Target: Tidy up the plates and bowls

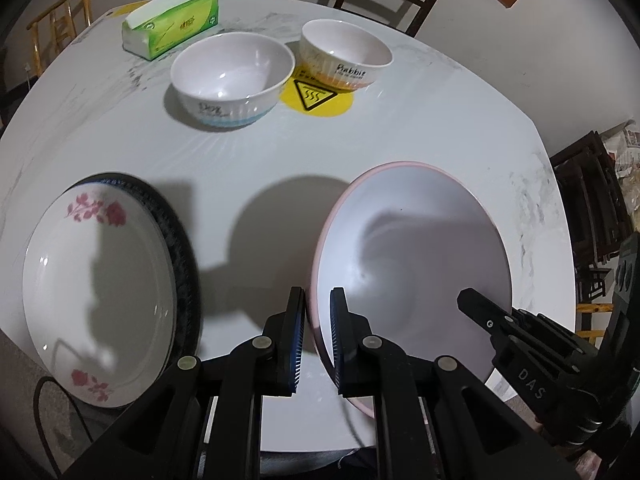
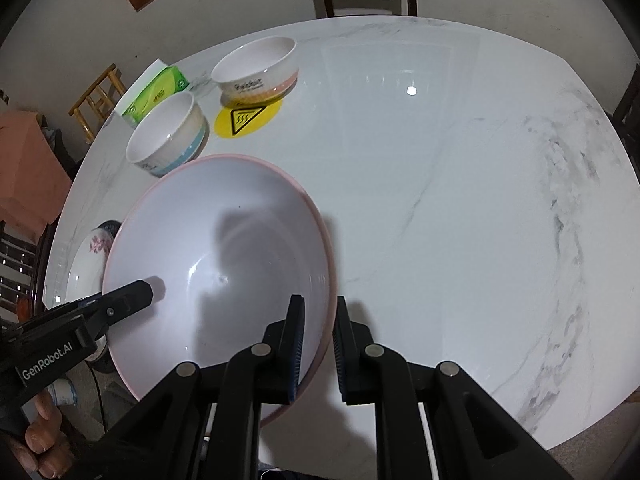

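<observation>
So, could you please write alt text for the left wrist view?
Both grippers, left and right, grip opposite rims of a pink-rimmed plate above a white table. To the left lies a flowered plate on a dark one; behind stand two bowls and a tissue pack.

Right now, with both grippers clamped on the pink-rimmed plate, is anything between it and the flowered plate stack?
Nothing visible. The pink-rimmed plate is gripped by the left gripper and right gripper; only bare table lies between it and the flowered plate.

We only see a sliver of the dark-rimmed plate [image 1: 182, 240] beneath the floral plate [image 1: 100, 296]; blurred.
</observation>
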{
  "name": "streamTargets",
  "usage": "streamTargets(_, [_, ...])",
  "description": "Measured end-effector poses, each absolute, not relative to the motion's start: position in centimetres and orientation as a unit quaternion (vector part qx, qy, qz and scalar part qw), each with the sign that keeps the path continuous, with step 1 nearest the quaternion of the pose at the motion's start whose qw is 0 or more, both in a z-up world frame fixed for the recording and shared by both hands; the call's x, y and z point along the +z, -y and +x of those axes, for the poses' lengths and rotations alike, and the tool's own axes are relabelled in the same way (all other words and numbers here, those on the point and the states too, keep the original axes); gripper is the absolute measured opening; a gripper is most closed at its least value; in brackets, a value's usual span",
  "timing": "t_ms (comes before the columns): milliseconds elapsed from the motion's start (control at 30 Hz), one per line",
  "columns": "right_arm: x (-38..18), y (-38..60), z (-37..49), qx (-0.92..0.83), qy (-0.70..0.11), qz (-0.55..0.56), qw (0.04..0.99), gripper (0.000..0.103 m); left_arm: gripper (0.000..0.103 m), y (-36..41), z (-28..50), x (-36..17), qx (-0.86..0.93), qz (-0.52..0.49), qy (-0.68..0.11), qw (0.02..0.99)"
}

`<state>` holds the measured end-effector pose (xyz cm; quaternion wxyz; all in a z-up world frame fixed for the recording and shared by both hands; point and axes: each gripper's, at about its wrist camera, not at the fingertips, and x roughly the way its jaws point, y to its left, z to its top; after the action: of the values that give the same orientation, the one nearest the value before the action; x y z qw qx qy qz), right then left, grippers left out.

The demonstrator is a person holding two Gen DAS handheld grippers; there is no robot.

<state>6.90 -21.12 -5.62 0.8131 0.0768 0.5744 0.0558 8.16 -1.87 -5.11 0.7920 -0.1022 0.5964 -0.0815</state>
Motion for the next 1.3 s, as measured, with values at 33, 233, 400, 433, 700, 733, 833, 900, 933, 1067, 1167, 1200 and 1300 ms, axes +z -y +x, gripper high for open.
streamTargets(33, [-5.7,20.9,6.7,0.056,-0.576,0.074,0.812,0.014,0.010,1.7,8.1,-5.2,-0.080,-0.105,-0.597,0.791])
streamTargets(233, [-6.0,20.2,6.3,0.056,-0.580,0.072,0.810,0.015,0.010,0.9,7.6,-5.6,-0.076,-0.109,-0.600,0.789])
streamTargets(400, [-6.2,20.2,6.1,0.057,-0.583,0.071,0.807,0.015,0.010,0.9,7.7,-5.9,-0.075,-0.109,-0.603,0.786])
streamTargets(433, [-6.3,20.2,6.1,0.057,-0.584,0.072,0.807,0.016,0.010,0.9,7.7,-6.0,-0.075,-0.108,-0.604,0.786])
streamTargets(700, [-6.7,20.0,6.4,0.059,-0.586,0.071,0.805,0.016,0.010,1.1,7.8,-6.5,-0.074,-0.104,-0.605,0.786])
streamTargets(733, [-6.8,20.0,6.4,0.059,-0.586,0.071,0.805,0.016,0.010,1.1,7.8,-6.5,-0.074,-0.104,-0.605,0.786])
streamTargets(833, [-6.8,19.9,6.3,0.061,-0.586,0.071,0.805,0.016,0.010,1.1,7.7,-6.5,-0.074,-0.103,-0.604,0.787])
streamTargets(900, [-6.8,19.9,6.2,0.061,-0.587,0.070,0.804,0.016,0.010,1.1,7.5,-6.4,-0.073,-0.100,-0.605,0.786])
streamTargets(933, [-6.8,19.8,6.2,0.061,-0.587,0.069,0.804,0.016,0.010,1.1,7.4,-6.4,-0.073,-0.100,-0.606,0.786])
streamTargets(1067, [-6.9,19.6,5.9,0.061,-0.588,0.069,0.804,0.016,0.010,1.0,7.1,-6.4,-0.073,-0.101,-0.607,0.785])
streamTargets(1167, [-6.9,19.5,5.7,0.061,-0.587,0.068,0.804,0.016,0.010,0.9,6.9,-6.4,-0.077,-0.103,-0.606,0.785])
streamTargets(1200, [-6.9,19.4,5.7,0.061,-0.587,0.069,0.804,0.017,0.010,0.9,6.9,-6.4,-0.077,-0.104,-0.605,0.785])
streamTargets(1300, [-6.9,19.4,5.7,0.062,-0.586,0.069,0.805,0.017,0.010,0.8,6.9,-6.5,-0.078,-0.103,-0.605,0.785])
